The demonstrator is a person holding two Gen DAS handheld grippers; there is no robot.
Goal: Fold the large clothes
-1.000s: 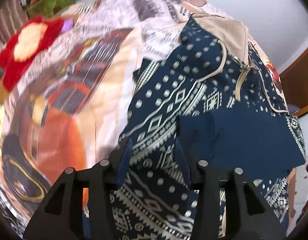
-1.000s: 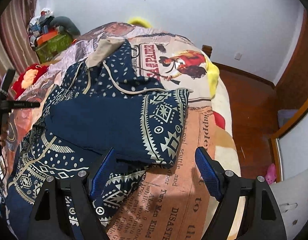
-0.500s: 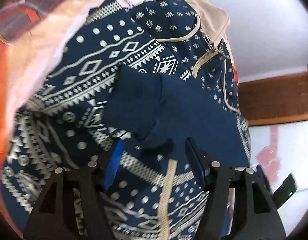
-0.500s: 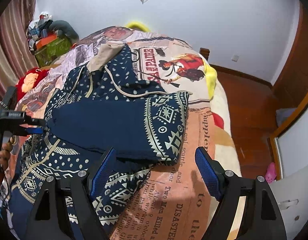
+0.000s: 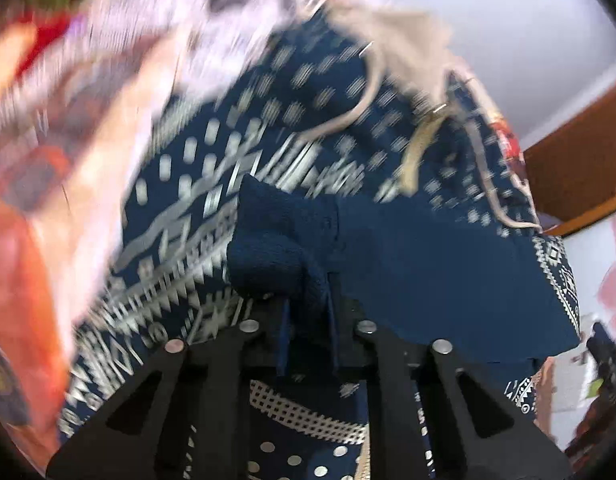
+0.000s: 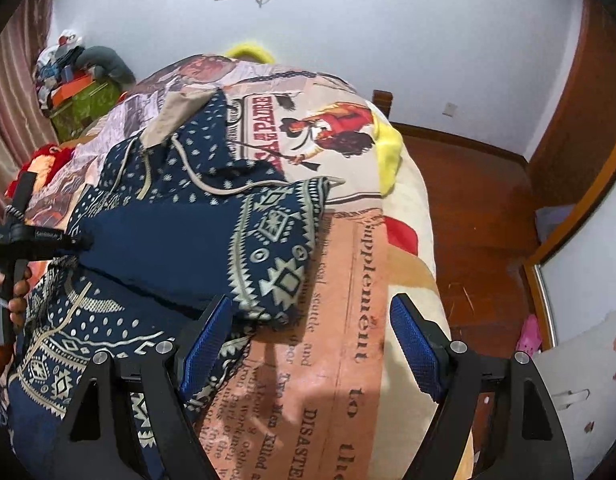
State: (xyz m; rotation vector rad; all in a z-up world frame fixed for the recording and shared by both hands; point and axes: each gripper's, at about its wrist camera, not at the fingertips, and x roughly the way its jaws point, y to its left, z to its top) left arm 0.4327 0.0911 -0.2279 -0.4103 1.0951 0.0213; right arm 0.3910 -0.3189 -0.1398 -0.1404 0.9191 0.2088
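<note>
Crosswise, sleeve (image 5: 408, 264) over hoodie (image 6: 179, 184), cuff leftward.

Bed (image 6: 408, 208) covered by a printed blanket (image 6: 348, 280) (newspaper-style text and pictures, orange and cream). Navy patterned hoodie (image 6: 179, 240) lies spread on it, one sleeve folded across the body. Red plush item (image 6: 43, 156) sits at the bed's far-left edge.

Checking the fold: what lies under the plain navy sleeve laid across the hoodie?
Under the sleeve lies the hoodie body, its patterned front showing around it, spread on the blanket. The covered chest is hidden.
</note>
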